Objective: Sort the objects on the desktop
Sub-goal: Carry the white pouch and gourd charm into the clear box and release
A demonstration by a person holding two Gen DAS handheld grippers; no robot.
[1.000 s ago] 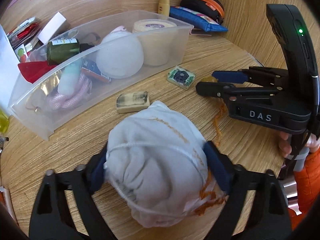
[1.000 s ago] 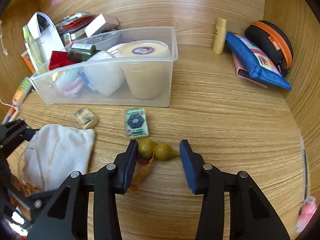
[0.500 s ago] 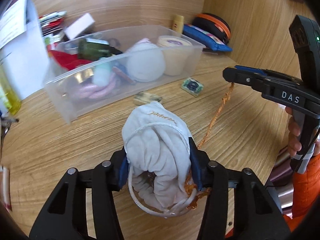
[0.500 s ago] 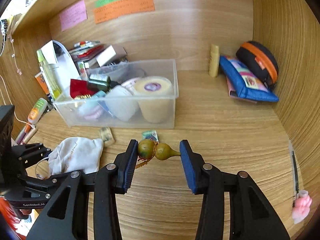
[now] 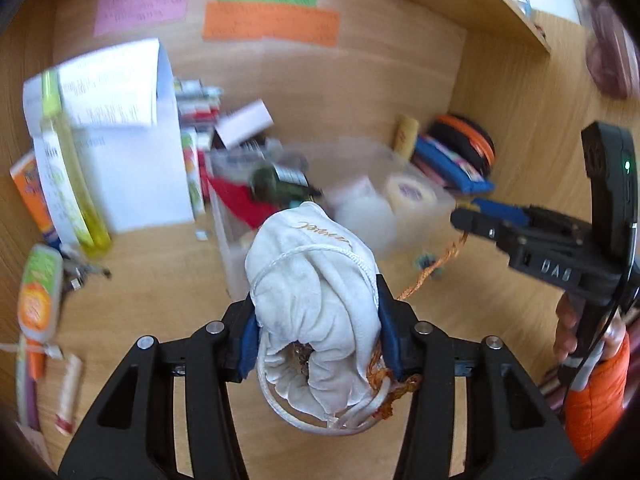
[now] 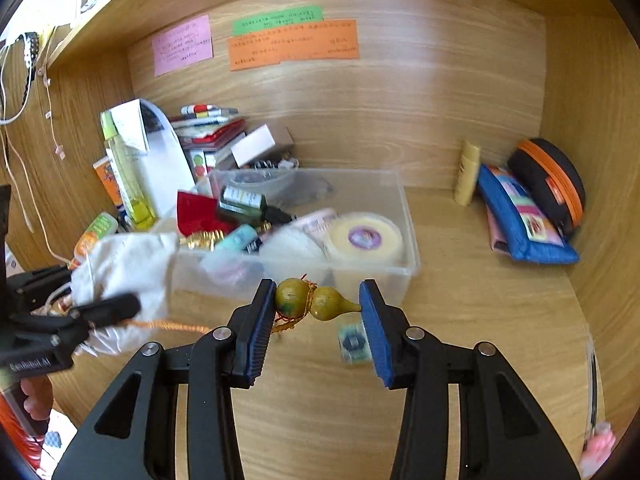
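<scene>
Two items are in hand and not yet sorted: the left gripper point(image 5: 316, 332) is clamped on a white drawstring pouch point(image 5: 316, 280), and the right gripper point(image 6: 318, 312) pinches a small gourd charm point(image 6: 312, 304), both held above the table point(image 6: 460, 320) in front of the clear bin point(image 6: 404, 216). An orange cord point(image 6: 172, 325) links charm and pouch. Inside the bin lie a tape roll point(image 6: 362, 238), green bottle point(image 6: 242, 200) and red cloth point(image 6: 196, 212). Just before it, a small card point(image 6: 352, 344) waits.

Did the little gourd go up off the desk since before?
Yes. The gourd, pinched in the right gripper, lay on the desk in front of the clear box before; now it hangs up level with that box's front wall.
</scene>
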